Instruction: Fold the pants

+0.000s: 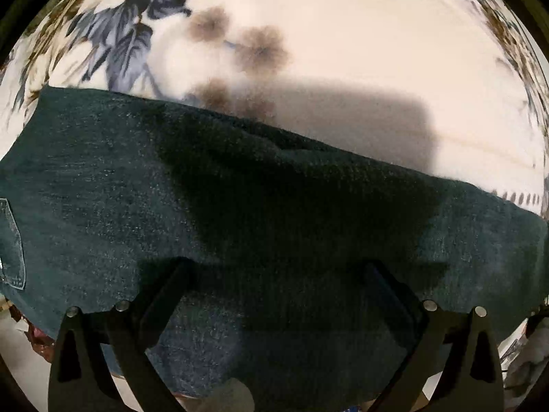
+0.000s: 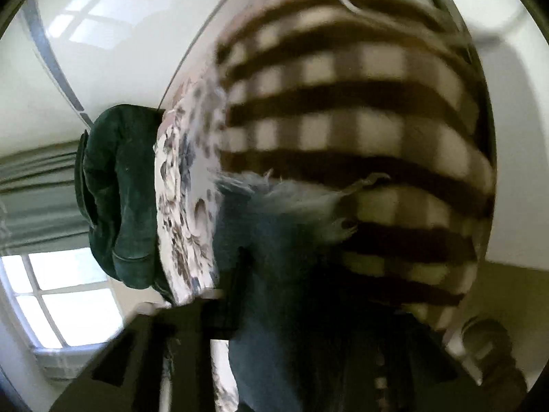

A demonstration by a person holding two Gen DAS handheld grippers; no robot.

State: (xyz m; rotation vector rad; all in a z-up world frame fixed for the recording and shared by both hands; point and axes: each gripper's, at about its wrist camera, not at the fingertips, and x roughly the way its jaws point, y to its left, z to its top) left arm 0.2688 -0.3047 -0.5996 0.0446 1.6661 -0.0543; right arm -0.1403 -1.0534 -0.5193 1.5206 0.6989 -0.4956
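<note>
Floral bedspread (image 1: 343, 34) carries the dark denim pants (image 1: 171, 178), lying flat across it. Left gripper (image 1: 274, 274): jaws wide apart over the fabric, nothing held. Right gripper: jaw state can't be told (view blurred). Recommend aligning edges w/ the fold line before pinching

Left tongs (image 1: 274, 274) spread — right blurred.

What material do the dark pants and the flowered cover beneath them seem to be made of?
The dark pants look like denim, matte: speckled weave and a stitched back pocket at the left edge. The flowered cover looks like soft fleece or plush, matte: its printed leaves and blossoms have fuzzy outlines, though blur may add to that.
</note>
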